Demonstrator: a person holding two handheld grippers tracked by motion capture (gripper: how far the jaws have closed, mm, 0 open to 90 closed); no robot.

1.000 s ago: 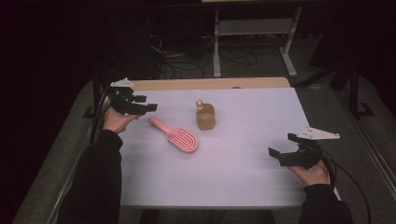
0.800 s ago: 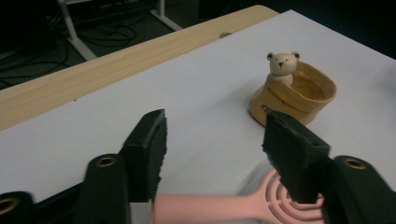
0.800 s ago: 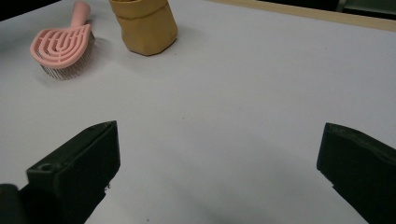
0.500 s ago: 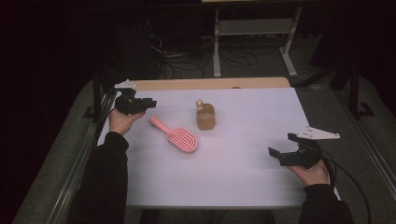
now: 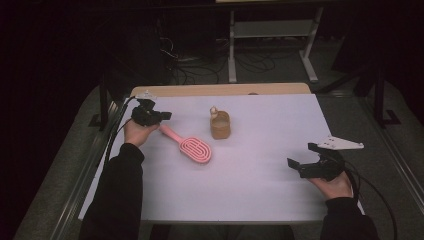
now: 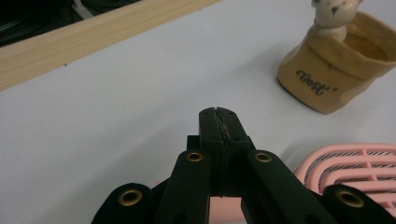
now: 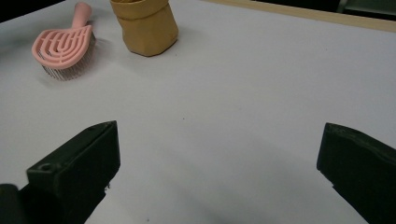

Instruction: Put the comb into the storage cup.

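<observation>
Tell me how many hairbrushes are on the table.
1. The pink hairbrush lies left of centre on the table, its handle end by the left claw, beside the tan cup.

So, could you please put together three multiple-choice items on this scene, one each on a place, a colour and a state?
1. Where does the tan cup stand relative to the hairbrush in the high view?
A. Up and to the right of its head
B. Left of its handle
C. On top of it

2. What colour is the hairbrush?
A. Blue
B. Pink
C. Green

3. How do the right tongs stand?
A. Shut on the cup
B. Shut on nothing
C. Open, over bare table

Answers:
1. A, the cup sits beyond the brush head, toward the table's far edge and apart from it.
2. B, handle and looped head are pink in every view.
3. C, the right gripper view shows its jaws wide apart with nothing between them; the left tongs, by contrast, are pressed together at the handle end.
</observation>
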